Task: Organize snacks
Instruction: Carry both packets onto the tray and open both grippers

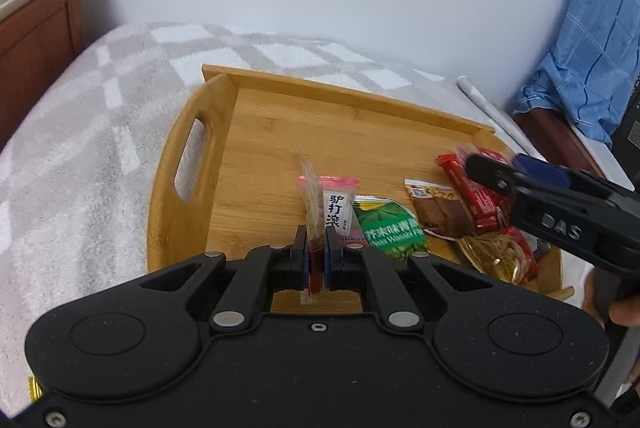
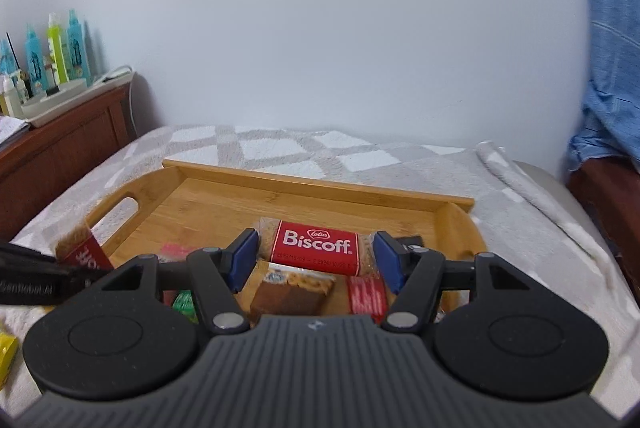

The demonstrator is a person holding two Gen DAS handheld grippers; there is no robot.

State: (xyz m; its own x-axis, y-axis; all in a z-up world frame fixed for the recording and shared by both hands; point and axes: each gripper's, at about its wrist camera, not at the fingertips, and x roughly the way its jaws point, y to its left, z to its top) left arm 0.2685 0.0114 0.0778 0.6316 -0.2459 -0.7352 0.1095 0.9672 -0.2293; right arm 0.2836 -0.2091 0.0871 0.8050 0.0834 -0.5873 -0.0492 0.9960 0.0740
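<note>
A bamboo tray [image 1: 276, 124] lies on a checked blanket. My left gripper [image 1: 316, 240] is shut on a thin Biscoff packet [image 1: 314, 204], held edge-on over the tray's near side. In the right wrist view the same left gripper [image 2: 86, 268] and its packet [image 2: 78, 248] show at the left. My right gripper [image 2: 316, 256] has its blue pads against both ends of a second Biscoff packet [image 2: 316, 246], above the tray's right part. From the left wrist view, the right gripper [image 1: 500, 164] comes in from the right.
In the tray [image 2: 320, 190] lie a pink-white packet [image 1: 340, 204], a green packet [image 1: 390, 228], a brown one [image 1: 436, 212], red ones [image 1: 476, 200] and a gold one [image 1: 492, 256]. A wooden cabinet [image 2: 60, 136] with bottles stands left. Blue cloth [image 2: 608, 88] hangs right.
</note>
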